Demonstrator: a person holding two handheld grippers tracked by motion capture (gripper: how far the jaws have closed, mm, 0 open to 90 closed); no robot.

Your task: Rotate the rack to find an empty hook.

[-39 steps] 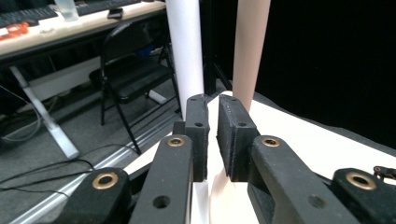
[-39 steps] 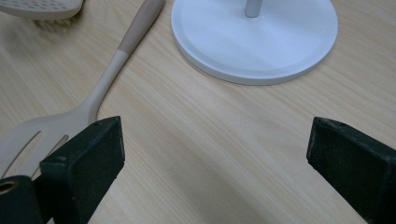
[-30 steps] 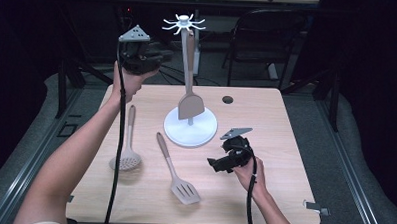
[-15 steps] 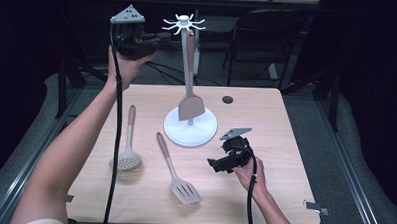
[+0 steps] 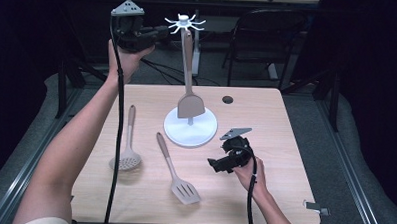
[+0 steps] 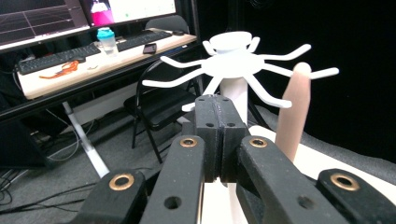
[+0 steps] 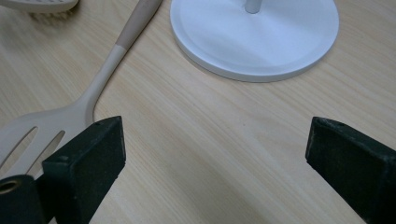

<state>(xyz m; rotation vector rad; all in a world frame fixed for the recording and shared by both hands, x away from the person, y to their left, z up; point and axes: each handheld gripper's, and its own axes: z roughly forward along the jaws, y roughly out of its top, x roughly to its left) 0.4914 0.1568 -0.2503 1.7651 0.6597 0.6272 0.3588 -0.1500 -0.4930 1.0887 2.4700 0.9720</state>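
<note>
left claw (image 5: pixel 161 34) rose toward rack (image 5: pixel 185 24).

The table (image 5: pixel 263 194) looks like pale wood with a fine grain. On it, the stand's round base (image 7: pixel 261 37) is smooth, shiny white plastic. The spatula (image 7: pixel 56 116) beside the base looks matt and smooth.

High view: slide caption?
Left gripper raised beside rack holding one spatula; right gripper rests open on table.
</note>
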